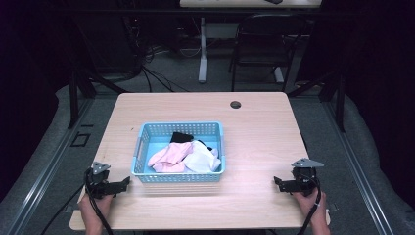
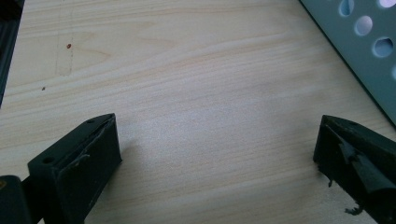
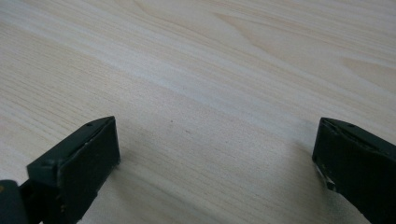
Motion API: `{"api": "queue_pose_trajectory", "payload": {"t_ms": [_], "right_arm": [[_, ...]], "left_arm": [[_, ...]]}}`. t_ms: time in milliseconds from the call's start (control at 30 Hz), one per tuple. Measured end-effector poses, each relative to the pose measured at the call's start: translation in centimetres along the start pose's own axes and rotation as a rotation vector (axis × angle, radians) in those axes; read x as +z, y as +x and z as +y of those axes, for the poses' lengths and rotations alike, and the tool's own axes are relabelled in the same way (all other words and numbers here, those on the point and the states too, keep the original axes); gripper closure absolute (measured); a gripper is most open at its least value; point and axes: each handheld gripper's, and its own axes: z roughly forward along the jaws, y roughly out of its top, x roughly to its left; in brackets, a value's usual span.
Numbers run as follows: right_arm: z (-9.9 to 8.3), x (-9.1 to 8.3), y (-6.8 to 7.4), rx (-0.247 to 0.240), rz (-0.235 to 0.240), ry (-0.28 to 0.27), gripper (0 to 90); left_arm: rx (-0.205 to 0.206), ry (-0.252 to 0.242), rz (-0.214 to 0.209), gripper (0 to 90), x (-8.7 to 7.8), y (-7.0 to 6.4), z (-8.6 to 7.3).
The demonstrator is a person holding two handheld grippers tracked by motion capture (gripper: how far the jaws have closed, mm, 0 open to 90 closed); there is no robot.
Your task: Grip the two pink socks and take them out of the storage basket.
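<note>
One light blue perforated basket [image 1: 147, 147] sits mid-table [image 1: 259, 127], holding crumpled cloths — pink [image 1: 169, 156], white [image 1: 201, 159], black [image 1: 182, 137]. The left gripper [image 1: 125, 182] rests just beside its near-left corner, jaws spread wide; the right gripper [image 1: 278, 183], well apart from it, is likewise released and empty.

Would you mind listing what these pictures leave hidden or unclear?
- High view: whatever lies under the pink cloth, white cloth and black cloth in the blue basket; the heap covers it.
- High view: what kind of garment each is; too small and crumpled.
- Left gripper view: most of the basket wall, cut off by the frame edge.
</note>
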Motion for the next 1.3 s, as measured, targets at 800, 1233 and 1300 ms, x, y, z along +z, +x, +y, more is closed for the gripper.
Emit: {"api": "queue_pose_trajectory", "payload": {"t_ms": [800,1233,1300], "right_arm": [[0.0,0.0,0.0,-0.001,0.001,-0.001,0.5],[0.0,0.0,0.0,0.000,-0.001,-0.002,0.7],[0.0,0.0,0.0,0.000,-0.001,-0.002,0.7]], "left_arm": [[-0.005,-0.007,-0.014,0.2,-3.0,1.0,1.2],[0.093,0.046,-0.097,0.2,-7.7,-0.4,7.2],[0.124,0.056,-0.106,0.2,-8.3,-0.9,8.1]]}}
